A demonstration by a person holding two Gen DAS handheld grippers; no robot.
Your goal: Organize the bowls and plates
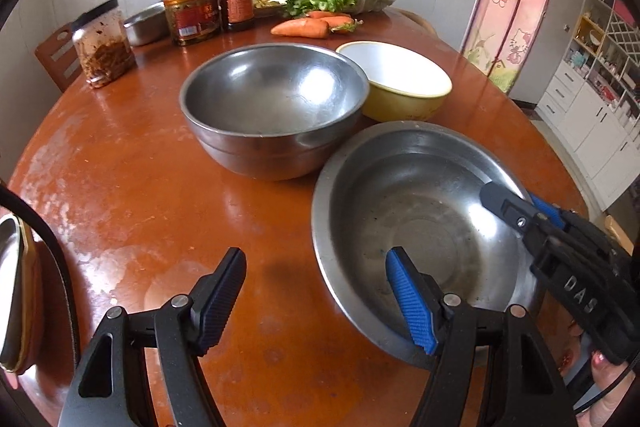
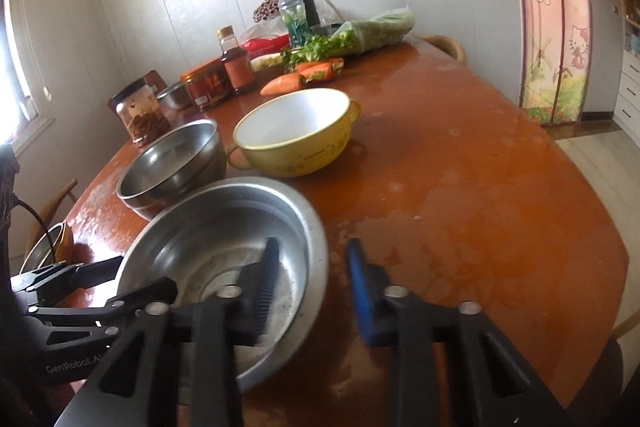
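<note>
The left gripper (image 1: 318, 297) stands wide at the bottom of its own view. Its jaws straddle the near rim of the shallow steel basin (image 1: 400, 187): one finger is over the bare table (image 1: 140, 167), and the blue-padded one is inside the basin, neither pressing on metal. At the right of that frame the right gripper (image 1: 520, 203) is narrowed onto the basin's far rim, with the black finger inside and the blue one outside (its own view is blurred and shows the gap less clearly). A hand (image 1: 604, 375) holds it at the lower right corner.

The basin sits lower right of centre on the reddish table. Just behind it, at centre, is a deep steel bowl (image 1: 272, 99), and a yellow bowl (image 1: 400, 67) with a white inside touches that bowl's right side. Farther up the frame lie carrots (image 1: 304, 27), greens (image 1: 320, 1), jars and bottles.
</note>
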